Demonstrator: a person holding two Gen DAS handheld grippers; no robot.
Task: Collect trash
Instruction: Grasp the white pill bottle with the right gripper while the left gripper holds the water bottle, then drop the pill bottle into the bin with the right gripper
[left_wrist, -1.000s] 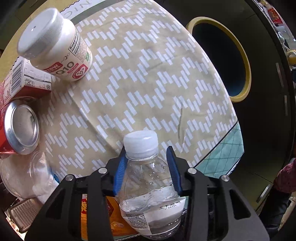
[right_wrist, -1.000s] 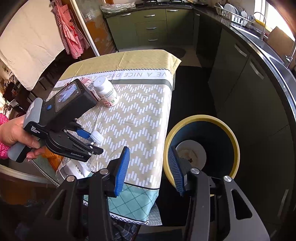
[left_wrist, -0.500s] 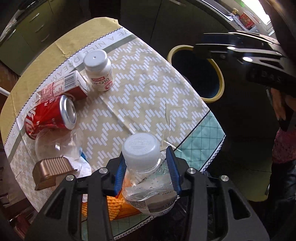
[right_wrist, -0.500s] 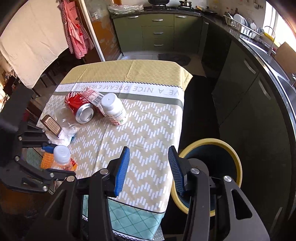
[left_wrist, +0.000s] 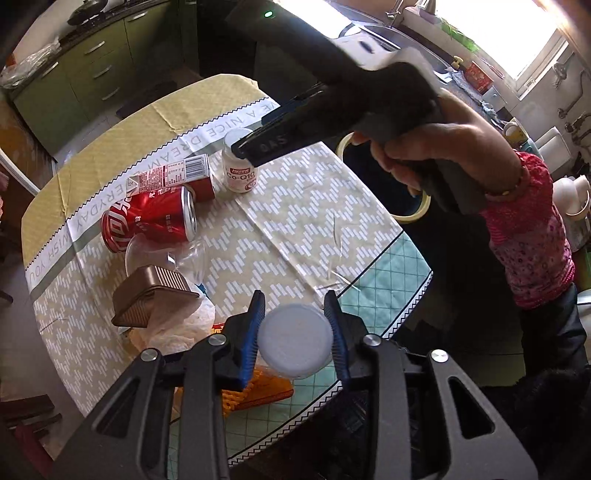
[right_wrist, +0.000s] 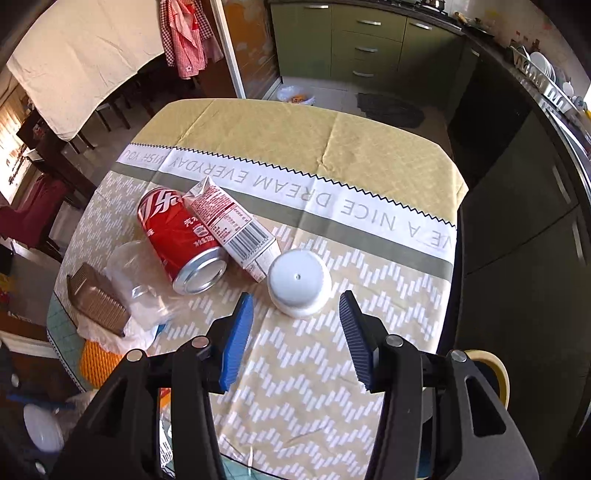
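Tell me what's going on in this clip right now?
A person is clearing trash off a table. The left tool is shut on a plastic bottle. The right tool hangs open above a white pill bottle. A red can and carton lie on the cloth.

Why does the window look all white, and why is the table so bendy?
Left wrist view: sunlight overexposes the window; the right gripper passing close is dark and soft. Right wrist view: the fisheye lens bends the tablecloth edges; the pill bottle stays sharp.
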